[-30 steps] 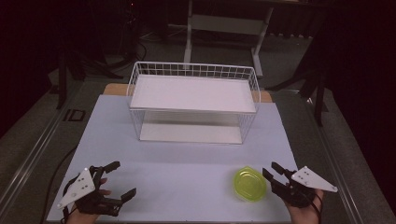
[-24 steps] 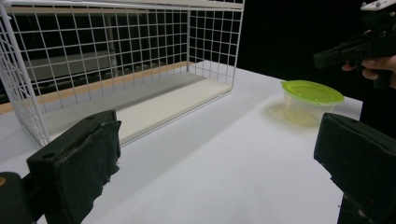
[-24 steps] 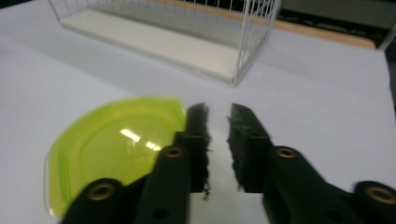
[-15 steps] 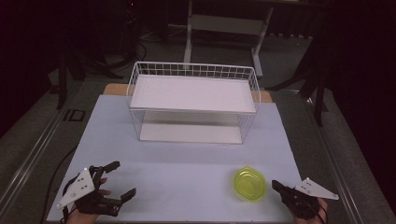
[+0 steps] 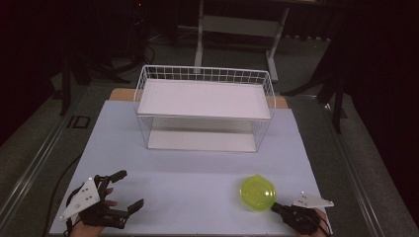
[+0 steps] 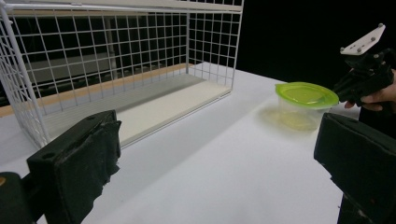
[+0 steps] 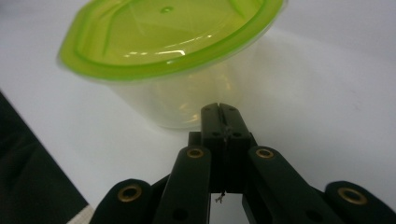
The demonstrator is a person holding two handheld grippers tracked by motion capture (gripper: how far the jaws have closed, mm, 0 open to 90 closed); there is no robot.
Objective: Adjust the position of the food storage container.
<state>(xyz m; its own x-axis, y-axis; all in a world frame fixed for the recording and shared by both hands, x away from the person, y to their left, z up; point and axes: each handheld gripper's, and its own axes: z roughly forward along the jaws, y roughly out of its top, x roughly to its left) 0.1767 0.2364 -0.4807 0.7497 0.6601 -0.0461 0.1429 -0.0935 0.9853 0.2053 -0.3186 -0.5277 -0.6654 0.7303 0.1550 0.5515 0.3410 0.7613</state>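
The right hand-held gripper has closed its jaws and sunk lower.

A white wire-mesh rack stands at the far middle of the pale rectangular table. A lidded green translucent plastic tub sits near the front right edge, with the right gripper just beside it and the left gripper well apart at the front left.

The tub is showing clear, glossy plastic under a smooth green lid. The rack is looking like white-coated wire. The table is lying matt white; the left gripper pads are looking rough, matt black.
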